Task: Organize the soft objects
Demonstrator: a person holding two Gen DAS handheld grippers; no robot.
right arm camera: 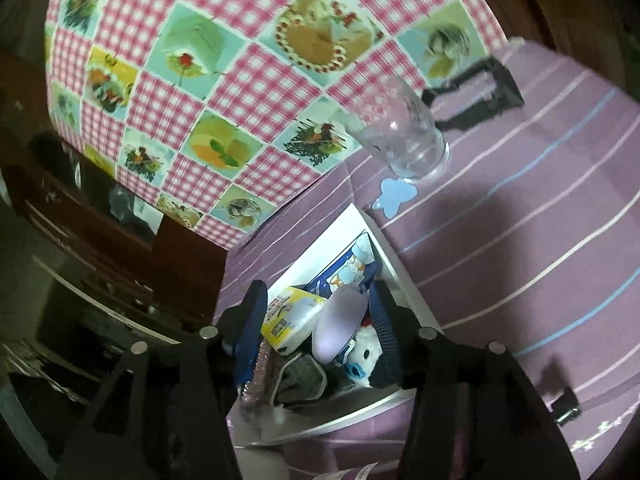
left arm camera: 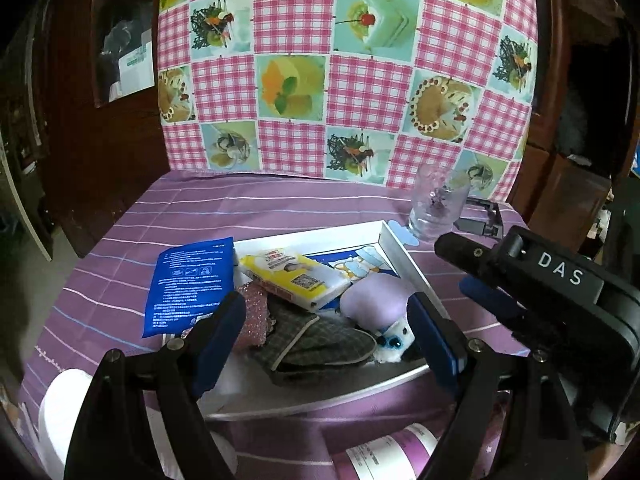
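A white tray [left arm camera: 404,256] on the purple striped cloth holds soft items. A blue pack [left arm camera: 188,284] leans over its left rim. Beside it lie a yellow tissue pack [left arm camera: 296,276], a lilac pad [left arm camera: 376,300], a white plush toy [left arm camera: 394,340], a grey checked cloth piece [left arm camera: 316,340] and a pink glittery sponge [left arm camera: 256,308]. My left gripper [left arm camera: 326,344] hangs open over the tray's near side, touching nothing. My right gripper [right arm camera: 316,320] stands open above the lilac pad [right arm camera: 340,320] and plush toy [right arm camera: 364,356]; it also shows as the right gripper [left arm camera: 460,272] at the tray's right rim.
A clear glass [left arm camera: 438,208] stands behind the tray on a pale blue butterfly-shaped mat [left arm camera: 404,234], a black stand [left arm camera: 484,216] just beyond it. A checked picture cloth [left arm camera: 344,80] rises at the back. A white roll [left arm camera: 64,408] and a purple-labelled bottle [left arm camera: 392,452] lie nearest me.
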